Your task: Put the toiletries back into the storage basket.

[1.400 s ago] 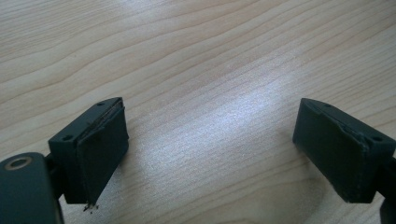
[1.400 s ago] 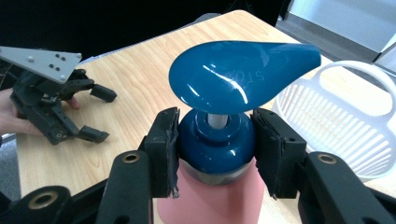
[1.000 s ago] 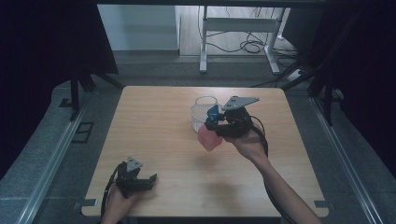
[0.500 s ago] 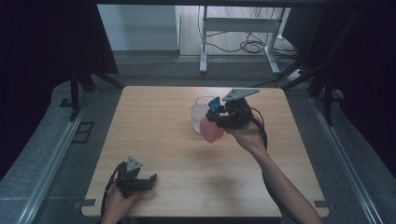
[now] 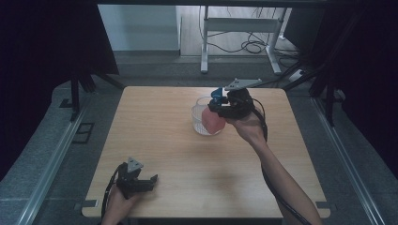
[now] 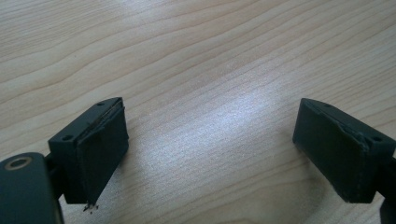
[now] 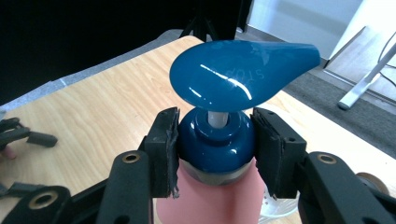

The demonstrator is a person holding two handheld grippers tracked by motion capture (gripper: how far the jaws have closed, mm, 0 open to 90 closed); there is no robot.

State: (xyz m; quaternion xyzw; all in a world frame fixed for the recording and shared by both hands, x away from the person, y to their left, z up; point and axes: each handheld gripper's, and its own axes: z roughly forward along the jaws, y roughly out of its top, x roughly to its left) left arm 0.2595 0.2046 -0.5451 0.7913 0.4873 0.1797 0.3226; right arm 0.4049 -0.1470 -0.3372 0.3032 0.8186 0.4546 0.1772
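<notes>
A pink pump bottle (image 5: 213, 122) with a blue pump head (image 7: 243, 70) is held upright at the far middle of the table. My right gripper (image 5: 221, 106) is shut on its blue collar (image 7: 215, 137), one pad (image 7: 163, 149) on each side. A clear plastic container (image 5: 199, 123) stands on the table at the same spot. The bottle overlaps it in the high view, and I cannot tell whether it is inside. My left gripper (image 5: 149, 180) rests on the wood near the front left edge. Its jaws stand wide apart in the left gripper view (image 6: 210, 149), with bare wood between them.
The wooden table (image 5: 155, 131) ends in grey floor rails on both sides. Dark curtains hang left and right. A white metal frame (image 5: 244, 28) and loose cables lie on the floor beyond the far edge.
My right gripper has carried the bottle away from the person and a little upward, from in front of the clear container to over it. The left gripper has stayed put.
</notes>
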